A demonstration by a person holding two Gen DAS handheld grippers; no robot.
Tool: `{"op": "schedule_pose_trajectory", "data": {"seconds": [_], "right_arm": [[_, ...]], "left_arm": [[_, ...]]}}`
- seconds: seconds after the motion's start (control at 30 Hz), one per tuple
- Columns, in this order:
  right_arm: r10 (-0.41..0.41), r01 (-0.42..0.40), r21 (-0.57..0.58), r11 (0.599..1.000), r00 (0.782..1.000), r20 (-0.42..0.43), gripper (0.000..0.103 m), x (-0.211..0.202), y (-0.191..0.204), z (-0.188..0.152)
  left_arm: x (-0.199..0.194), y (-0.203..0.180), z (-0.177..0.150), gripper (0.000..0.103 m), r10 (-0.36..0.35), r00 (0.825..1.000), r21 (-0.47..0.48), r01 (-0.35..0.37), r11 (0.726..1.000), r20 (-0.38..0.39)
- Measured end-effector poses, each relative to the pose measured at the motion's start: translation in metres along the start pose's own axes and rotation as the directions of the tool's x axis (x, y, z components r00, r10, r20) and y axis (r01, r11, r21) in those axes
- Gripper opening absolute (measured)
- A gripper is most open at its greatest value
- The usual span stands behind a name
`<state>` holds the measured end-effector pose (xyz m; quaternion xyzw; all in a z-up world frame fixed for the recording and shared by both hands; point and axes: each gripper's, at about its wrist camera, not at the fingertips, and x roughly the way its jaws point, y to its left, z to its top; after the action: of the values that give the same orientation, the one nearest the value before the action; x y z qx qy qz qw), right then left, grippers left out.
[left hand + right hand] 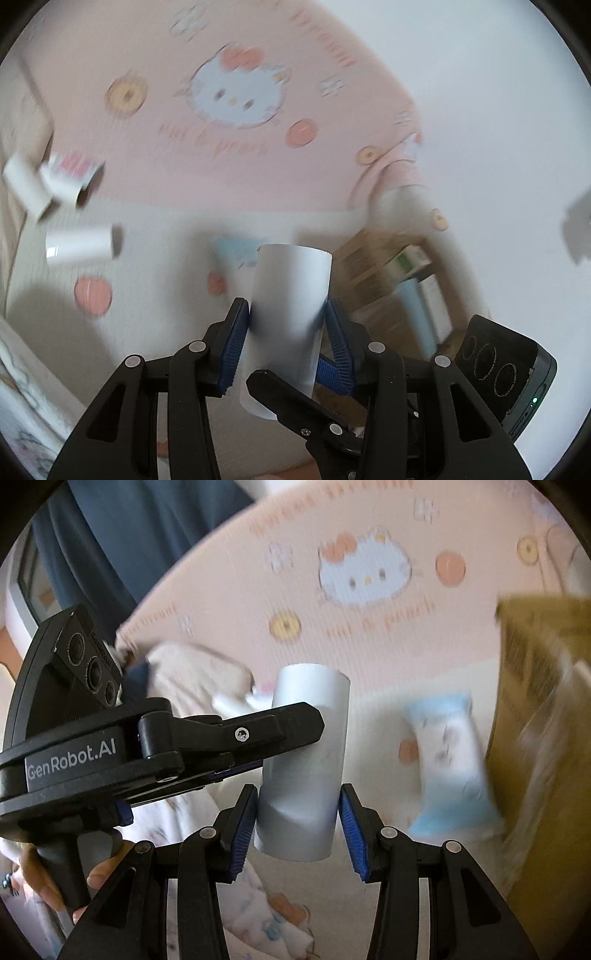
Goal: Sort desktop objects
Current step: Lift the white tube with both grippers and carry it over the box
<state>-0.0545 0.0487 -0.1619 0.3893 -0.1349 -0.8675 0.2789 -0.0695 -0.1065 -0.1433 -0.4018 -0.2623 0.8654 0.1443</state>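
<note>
A white paper roll (288, 314) stands between the blue pads of my left gripper (286, 321), which is shut on it. The same roll (306, 764) shows in the right wrist view between the pads of my right gripper (297, 823); the left pad touches it, the right pad stands slightly off. The left gripper's body (147, 746) reaches across from the left onto the roll. The right gripper's finger (291, 402) crosses the roll's lower end in the left wrist view. Three more white rolls (79, 243) lie at the left on the pink cartoon-cat mat (236, 92).
A brown cardboard box (543, 709) stands at the right, seen with cartons inside in the left wrist view (399, 273). A light-blue packet (450, 760) lies beside the box. A crumpled cloth (199, 679) lies at the left. The frames are motion-blurred.
</note>
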Motion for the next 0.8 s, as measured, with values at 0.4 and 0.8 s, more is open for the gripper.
{"op": "schedule_pose_trajectory", "data": {"seconds": [0.4,0.8], "right_arm": [[-0.068,0.069,-0.013,0.998,0.992,0.105,0.042,-0.079,-0.013,0.058],[-0.189,0.198,-0.079,0.977,0.975,0.113,0.042,-0.126,-0.052,0.082]], "left_arm": [[0.012,-0.095,0.047,0.047,-0.071,0.996,0.178,0.078,0.981,-0.044],[0.042,-0.167,0.064,0.047,-0.053,0.995,0.343,0.08,0.936,-0.088]]}}
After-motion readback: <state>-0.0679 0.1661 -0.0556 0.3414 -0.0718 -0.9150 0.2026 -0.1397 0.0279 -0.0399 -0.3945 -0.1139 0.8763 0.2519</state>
